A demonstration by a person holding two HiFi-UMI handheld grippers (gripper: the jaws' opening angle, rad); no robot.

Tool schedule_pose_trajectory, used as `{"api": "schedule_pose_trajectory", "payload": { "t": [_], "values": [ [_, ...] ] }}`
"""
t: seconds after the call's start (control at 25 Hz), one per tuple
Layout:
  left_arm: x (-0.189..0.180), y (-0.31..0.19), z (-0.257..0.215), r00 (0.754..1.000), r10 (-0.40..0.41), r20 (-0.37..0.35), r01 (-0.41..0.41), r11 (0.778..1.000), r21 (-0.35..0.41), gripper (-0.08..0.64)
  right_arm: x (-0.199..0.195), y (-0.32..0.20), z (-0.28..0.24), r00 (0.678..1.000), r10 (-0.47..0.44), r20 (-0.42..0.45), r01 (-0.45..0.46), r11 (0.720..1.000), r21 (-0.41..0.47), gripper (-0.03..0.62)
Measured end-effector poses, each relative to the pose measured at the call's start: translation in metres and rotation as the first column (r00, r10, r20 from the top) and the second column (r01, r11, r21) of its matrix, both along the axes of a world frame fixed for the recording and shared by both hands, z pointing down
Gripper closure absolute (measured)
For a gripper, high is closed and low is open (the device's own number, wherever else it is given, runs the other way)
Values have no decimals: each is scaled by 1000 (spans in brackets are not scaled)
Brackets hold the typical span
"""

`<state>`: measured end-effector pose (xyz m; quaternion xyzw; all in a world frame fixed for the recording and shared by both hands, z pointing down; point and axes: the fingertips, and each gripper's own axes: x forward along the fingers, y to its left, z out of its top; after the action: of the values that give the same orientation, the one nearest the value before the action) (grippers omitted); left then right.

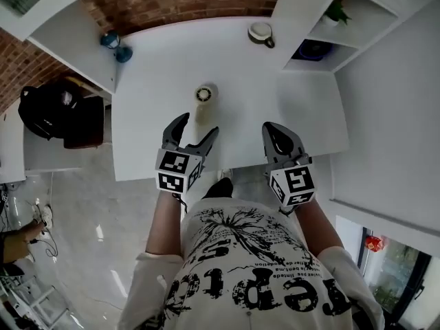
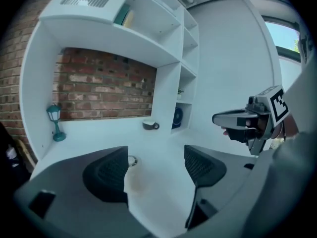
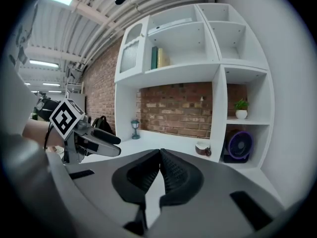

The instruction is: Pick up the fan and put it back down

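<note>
A small dark-blue round fan point(image 3: 238, 145) stands in the lowest shelf compartment at the table's far right point(image 1: 313, 49), also visible in the left gripper view point(image 2: 177, 117). A beige cylinder with a round white end point(image 1: 204, 95) lies on the white table point(image 1: 151, 115), just beyond my left gripper point(image 1: 199, 126). That gripper is open, and the cylinder point(image 2: 131, 161) shows ahead beside its left pad, not touched. My right gripper point(image 1: 275, 133) hovers over the table's near edge with its jaws shut point(image 3: 160, 155) on nothing.
A brown-and-white cup point(image 1: 261, 33) sits at the table's far side near the shelf. A teal lantern point(image 1: 115, 45) stands at the far left corner. A potted plant point(image 3: 241, 110) is on the shelf above the fan. A black backpack point(image 1: 48, 108) rests left of the table.
</note>
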<state>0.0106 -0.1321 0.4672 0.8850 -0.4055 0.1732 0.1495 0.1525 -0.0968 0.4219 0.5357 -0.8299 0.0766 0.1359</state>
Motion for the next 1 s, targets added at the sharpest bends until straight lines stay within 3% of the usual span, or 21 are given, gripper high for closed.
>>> {"api": "schedule_pose_trajectory", "payload": {
  "t": [0.4,0.6,1.0],
  "values": [
    [-4,-97,83,989,-53,139,73,987,-143,205,-15,-91,37,999,-28,-23,27,999,-39,578],
    [1,-120,118,984,-51,170,90,969,-231,191,-14,-108,47,999,-33,-37,30,998,-64,577],
    [10,-149,169,967,-20,253,104,940,-324,173,-5,-148,66,998,-43,-55,37,993,-113,578]
  ]
}}
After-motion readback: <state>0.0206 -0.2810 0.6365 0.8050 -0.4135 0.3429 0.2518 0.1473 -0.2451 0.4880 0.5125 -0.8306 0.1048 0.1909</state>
